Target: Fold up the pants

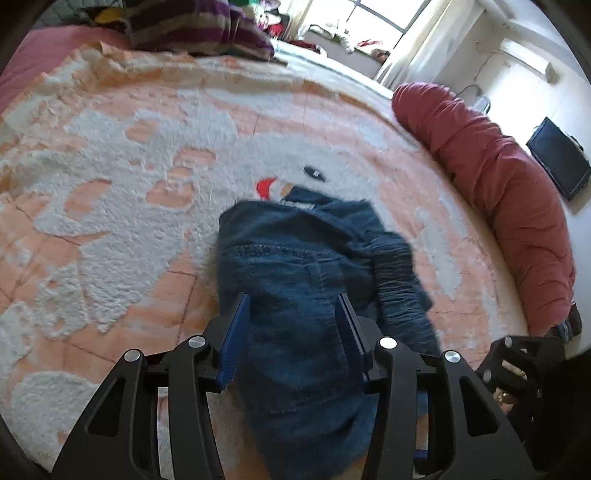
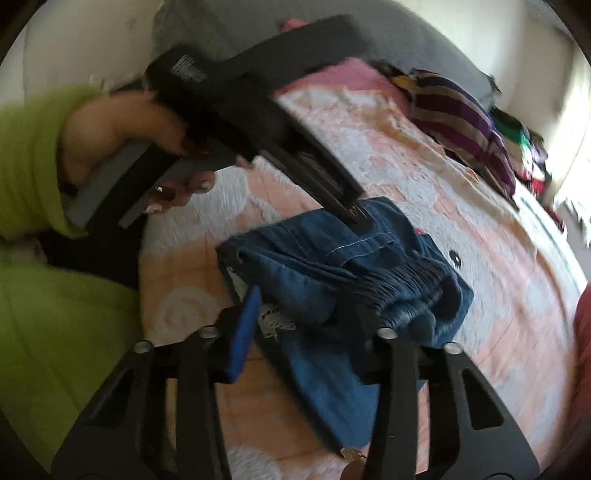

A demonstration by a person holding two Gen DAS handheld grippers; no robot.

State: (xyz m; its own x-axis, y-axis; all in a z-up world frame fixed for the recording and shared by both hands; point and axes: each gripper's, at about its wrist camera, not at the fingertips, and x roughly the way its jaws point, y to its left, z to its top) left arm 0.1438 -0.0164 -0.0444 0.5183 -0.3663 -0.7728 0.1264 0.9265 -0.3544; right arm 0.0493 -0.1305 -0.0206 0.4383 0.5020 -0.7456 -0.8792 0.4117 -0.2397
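Note:
Dark blue denim pants (image 1: 295, 240) lie folded in a thick bundle on a peach and white fluffy blanket (image 1: 147, 166). My left gripper (image 1: 293, 299) comes at the bundle from its near end, and the denim fills the gap between its blue pads (image 1: 236, 332). In the right wrist view the pants (image 2: 314, 258) show their gathered elastic waistband (image 2: 402, 280). My right gripper (image 2: 308, 302) grips that side, its left pad (image 2: 243, 332) against the cloth and its right finger hidden behind the bunched denim. The left gripper (image 2: 356, 218) reaches down onto the far edge, held by a hand (image 2: 110, 136).
A long red bolster (image 1: 498, 192) lies along the bed's right edge. A purple striped pillow (image 1: 199, 29) sits at the head of the bed. A green sleeve (image 2: 29, 158) fills the left of the right wrist view. A black screen (image 1: 557, 158) stands past the bolster.

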